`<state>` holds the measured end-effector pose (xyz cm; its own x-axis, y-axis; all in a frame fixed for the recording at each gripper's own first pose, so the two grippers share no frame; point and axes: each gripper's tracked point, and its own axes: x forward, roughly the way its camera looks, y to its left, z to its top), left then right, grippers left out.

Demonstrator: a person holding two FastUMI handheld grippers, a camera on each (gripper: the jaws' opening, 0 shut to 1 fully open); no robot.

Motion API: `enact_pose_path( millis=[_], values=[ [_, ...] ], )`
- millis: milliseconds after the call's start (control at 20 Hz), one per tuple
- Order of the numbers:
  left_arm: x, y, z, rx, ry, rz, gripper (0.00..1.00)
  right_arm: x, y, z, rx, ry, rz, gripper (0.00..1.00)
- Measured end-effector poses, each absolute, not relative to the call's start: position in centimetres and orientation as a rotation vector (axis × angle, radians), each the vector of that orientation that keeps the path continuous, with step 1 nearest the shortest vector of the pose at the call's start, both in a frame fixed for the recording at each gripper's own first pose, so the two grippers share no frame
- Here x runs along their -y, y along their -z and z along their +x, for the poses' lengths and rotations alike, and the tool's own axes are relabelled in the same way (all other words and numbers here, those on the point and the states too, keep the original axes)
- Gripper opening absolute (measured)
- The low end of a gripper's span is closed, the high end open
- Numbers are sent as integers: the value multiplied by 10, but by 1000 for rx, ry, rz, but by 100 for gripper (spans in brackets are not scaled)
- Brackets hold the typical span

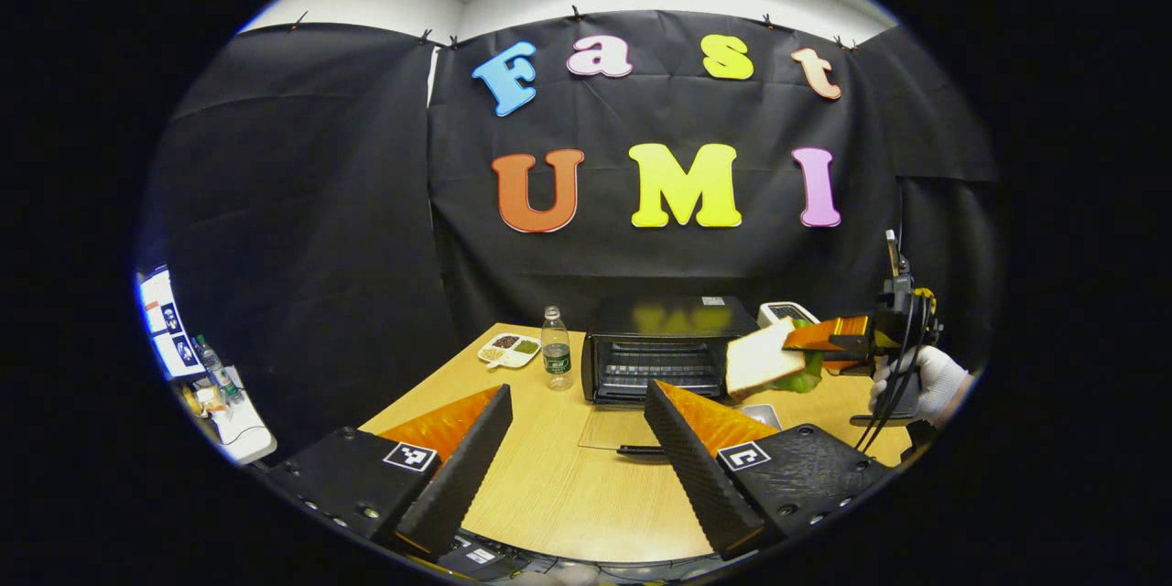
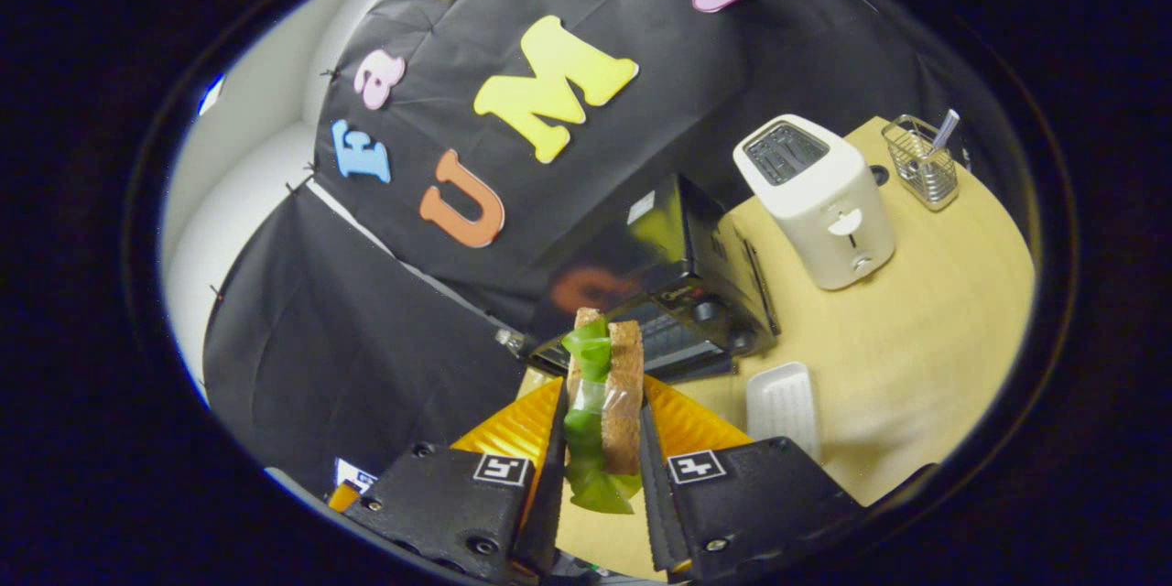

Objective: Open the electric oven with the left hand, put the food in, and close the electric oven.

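Sandwich (image 2: 600,412) (bread slices w/ green leaf between, looks like a film wrap) is clamped edge-on in R gripper (image 2: 600,476), both fingers pressing its flat faces; probably held that way so the layers stay stacked and it can slide in flat. In left gripper view the sandwich (image 1: 765,355) hangs in the air at about 3 o'clock of the oven (image 1: 673,348), just beside its open mouth, carried by a gloved hand (image 1: 925,380); judged: insert step in progress, closing not yet done. Oven door (image 1: 623,430) lies folded down flat toward the viewer, rack visible inside, so opening is done. L gripper (image 1: 577,449) has fingers spread wide apart, holding nothing, hovering at 6 o'clock of the door, presumably parked near the handle for the close. Outward: bottle (image 1: 555,350) and sectioned dish (image 1: 509,350) at 9 o'clock of oven; white toaster (image 2: 819,201) at 3 o'clock, wire basket (image 2: 920,160) beyond it; small white tray (image 2: 780,407) on table (image 2: 916,339) in front. Writing: a logo on oven front and a sticker on its top, both too small to read; bottle label unreadable.
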<state>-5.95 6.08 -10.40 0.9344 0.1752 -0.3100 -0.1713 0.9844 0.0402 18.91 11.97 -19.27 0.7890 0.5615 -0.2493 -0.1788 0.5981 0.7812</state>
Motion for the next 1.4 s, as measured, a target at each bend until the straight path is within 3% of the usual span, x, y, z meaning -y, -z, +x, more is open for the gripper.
enact_pose_path(
  millis=[350, 750, 1400],
  values=[
    [-85, 103, -52, -332, -12, 71, 96, -189, 216, 203, -300, -229, 1163, 41],
    [-92, 112, -54, -315, 56, 106, 96, -227, 287, 245, -244, -22, 1338, 42],
    [-117, 143, -49, -373, 25, 59, 96, -259, 314, 356, -253, 100, 1360, 42]
  ],
)
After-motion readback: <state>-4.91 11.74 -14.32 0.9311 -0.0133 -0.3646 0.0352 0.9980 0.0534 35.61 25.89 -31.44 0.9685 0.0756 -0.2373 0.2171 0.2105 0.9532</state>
